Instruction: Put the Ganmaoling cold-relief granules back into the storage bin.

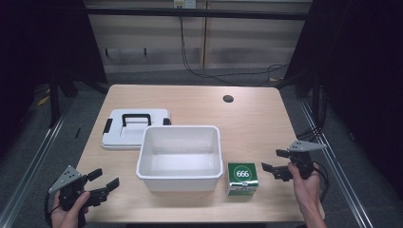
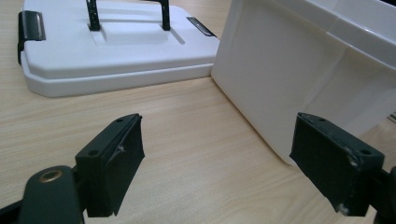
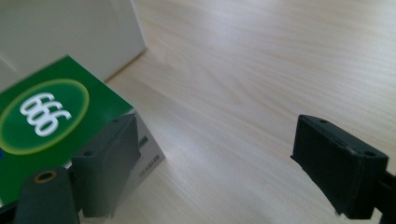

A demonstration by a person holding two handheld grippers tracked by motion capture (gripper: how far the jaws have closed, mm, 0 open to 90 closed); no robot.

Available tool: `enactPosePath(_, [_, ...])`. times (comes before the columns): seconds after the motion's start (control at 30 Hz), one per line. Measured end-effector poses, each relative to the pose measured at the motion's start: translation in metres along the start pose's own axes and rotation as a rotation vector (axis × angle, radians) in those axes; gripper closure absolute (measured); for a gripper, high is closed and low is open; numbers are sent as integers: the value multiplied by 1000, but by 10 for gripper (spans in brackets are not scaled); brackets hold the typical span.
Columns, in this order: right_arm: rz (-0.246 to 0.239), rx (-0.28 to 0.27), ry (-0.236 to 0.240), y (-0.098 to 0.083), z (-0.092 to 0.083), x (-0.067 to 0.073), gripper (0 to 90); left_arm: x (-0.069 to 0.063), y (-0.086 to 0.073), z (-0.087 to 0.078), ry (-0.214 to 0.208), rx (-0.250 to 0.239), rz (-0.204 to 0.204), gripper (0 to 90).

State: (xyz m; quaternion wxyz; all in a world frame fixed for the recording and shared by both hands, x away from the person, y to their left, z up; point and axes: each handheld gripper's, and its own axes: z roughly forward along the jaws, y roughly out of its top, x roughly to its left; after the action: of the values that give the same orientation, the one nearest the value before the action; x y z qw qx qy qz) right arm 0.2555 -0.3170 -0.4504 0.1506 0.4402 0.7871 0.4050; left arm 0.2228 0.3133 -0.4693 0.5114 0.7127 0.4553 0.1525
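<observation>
A white plastic bin sits empty in the middle of the wooden table. Its white lid with a black handle lies flat behind and left of it. A green box marked 666 stands just right of the bin's front corner. My left gripper is open near the front left edge, with the bin wall and the lid ahead of it. My right gripper is open just right of the green box, with bare table between its jaws.
A round cable hole lies at the back right of the table. Cables trail on the floor behind. Metal rails run along both sides of the table.
</observation>
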Motion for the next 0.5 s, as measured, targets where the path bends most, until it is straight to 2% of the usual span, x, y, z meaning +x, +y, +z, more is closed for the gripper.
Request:
enactPosePath(0.23, [-21,-2,33,3,-1,2,138,0,0,1,0,9,3,167])
enactPosePath(0.27, [-50,17,35,5,-2,1,136,1,-1,1,5,9,-6,167])
enactPosePath(0.43, [-66,28,49,9,-3,2,136,1,-1,-1,8,11,-5,167])
enactPosePath(0.47, [-77,25,77,12,-5,4,136,0,0,0,6,4,1,167])
enactPosePath(0.5, [-77,25,77,12,-5,4,136,0,0,0,6,4,1,167])
